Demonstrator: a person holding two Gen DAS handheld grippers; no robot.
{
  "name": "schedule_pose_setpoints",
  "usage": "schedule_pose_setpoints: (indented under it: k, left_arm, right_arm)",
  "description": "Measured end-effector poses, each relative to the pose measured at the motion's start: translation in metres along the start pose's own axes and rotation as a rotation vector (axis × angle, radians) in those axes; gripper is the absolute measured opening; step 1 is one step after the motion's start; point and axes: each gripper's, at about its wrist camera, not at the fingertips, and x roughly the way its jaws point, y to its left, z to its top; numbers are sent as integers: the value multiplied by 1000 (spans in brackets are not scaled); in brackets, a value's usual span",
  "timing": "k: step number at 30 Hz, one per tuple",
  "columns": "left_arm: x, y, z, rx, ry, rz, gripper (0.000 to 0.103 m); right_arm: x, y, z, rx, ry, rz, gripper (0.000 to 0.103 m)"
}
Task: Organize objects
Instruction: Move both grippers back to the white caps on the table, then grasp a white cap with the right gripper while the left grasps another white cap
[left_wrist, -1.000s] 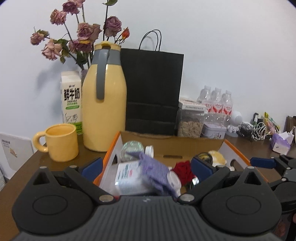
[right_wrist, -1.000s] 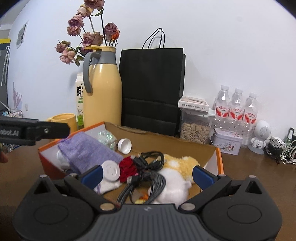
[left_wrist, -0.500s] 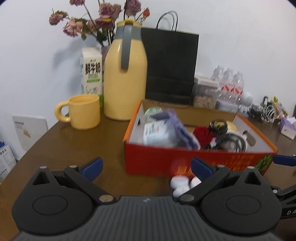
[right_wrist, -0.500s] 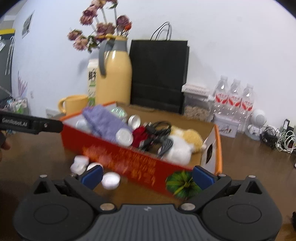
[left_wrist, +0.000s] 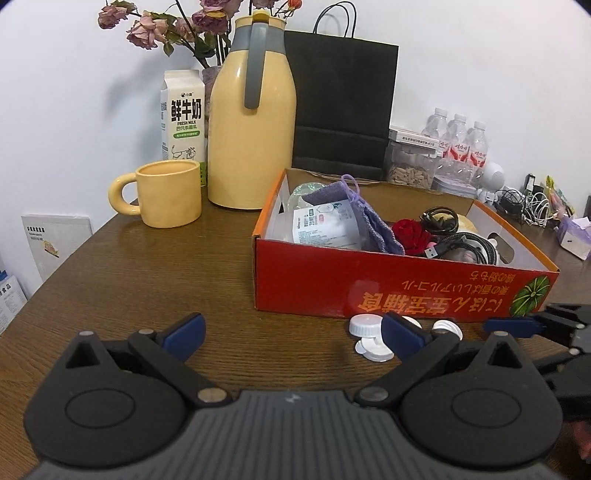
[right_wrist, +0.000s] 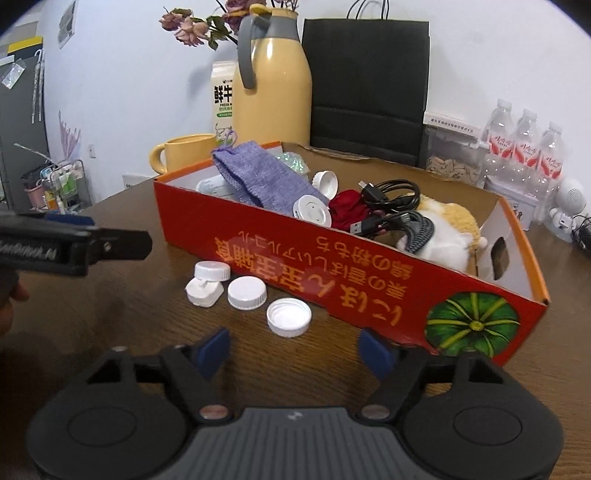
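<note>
— What can't you make out from where you sit?

— My left gripper's right finger (left_wrist: 404, 334) covers part of the white caps (left_wrist: 371, 338) on the table. The red box (left_wrist: 388, 284) hides its lower contents; the plush toy (right_wrist: 448, 230) sits half under cables (right_wrist: 395, 206).

— Anything cut off?

— The flowers (right_wrist: 199, 24) run past the top edge. The desk clutter (left_wrist: 532, 201) at far right is too small to identify.

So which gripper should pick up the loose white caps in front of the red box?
Right, probably. The right gripper, its jaws just closing with nothing between them, points at the open white cap. The left gripper sits off to the side of the caps, open and empty.
</note>
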Motion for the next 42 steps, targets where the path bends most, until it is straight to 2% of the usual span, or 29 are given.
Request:
schedule_pose_setpoints:
  k: [5,9,13,24,32,42]
  left_arm:
    - [2,2,-2,-11,12,-15,103]
    - [3,2,-3,-14,14,-23,103]
    - [4,2,-3,-16,12,-24,103]
    - [6,0,-5,-13,10,2,103]
    - [8,-5,-6,6,11,23,103]
    - [18,-21,-7,23,48,37,103]
  right_arm:
    - [11,5,6,12,12,-8,46]
    - [15,8,9,14,6,-14,42]
    - [18,8,10,19,-3,-4,27]
    - [11,7,9,21,-43,14,27]
    - [-5,5,4,-13,-101,-2,27]
    - [-27,-17,-6,-2,-145,-39,27]
